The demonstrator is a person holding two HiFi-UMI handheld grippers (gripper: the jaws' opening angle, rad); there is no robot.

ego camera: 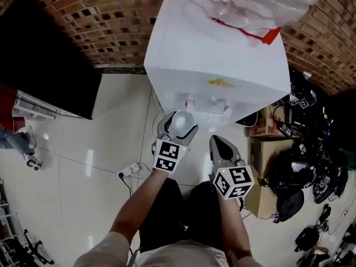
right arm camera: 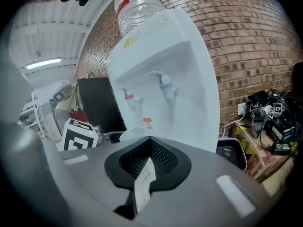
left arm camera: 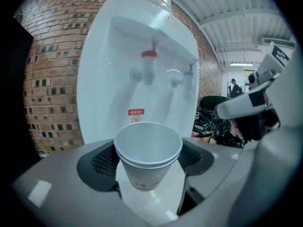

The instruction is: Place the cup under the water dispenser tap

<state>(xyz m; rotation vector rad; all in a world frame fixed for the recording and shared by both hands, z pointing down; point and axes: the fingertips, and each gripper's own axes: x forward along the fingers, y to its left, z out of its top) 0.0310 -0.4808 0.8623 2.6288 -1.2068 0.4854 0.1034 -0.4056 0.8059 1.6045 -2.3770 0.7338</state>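
A white paper cup (ego camera: 182, 121) stands upright between the jaws of my left gripper (ego camera: 177, 129), which is shut on it. In the left gripper view the cup (left arm camera: 148, 150) sits low in front of the white water dispenser (left arm camera: 142, 70), below its red tap (left arm camera: 149, 64) and to the left of a second tap (left arm camera: 182, 79). My right gripper (ego camera: 222, 147) is beside it to the right, jaws shut and empty (right arm camera: 149, 138). From the right gripper view the dispenser (right arm camera: 165, 79) shows both taps, and the cup's rim (right arm camera: 131, 135) peeks out at the left.
A large clear bottle (ego camera: 250, 1) sits on top of the dispenser (ego camera: 217, 54), against a brick wall (ego camera: 111, 15). A black panel (ego camera: 44, 60) stands to the left. A power strip (ego camera: 129, 172) lies on the tiled floor. Cardboard boxes (ego camera: 267, 160) and tangled cables (ego camera: 311, 171) crowd the right.
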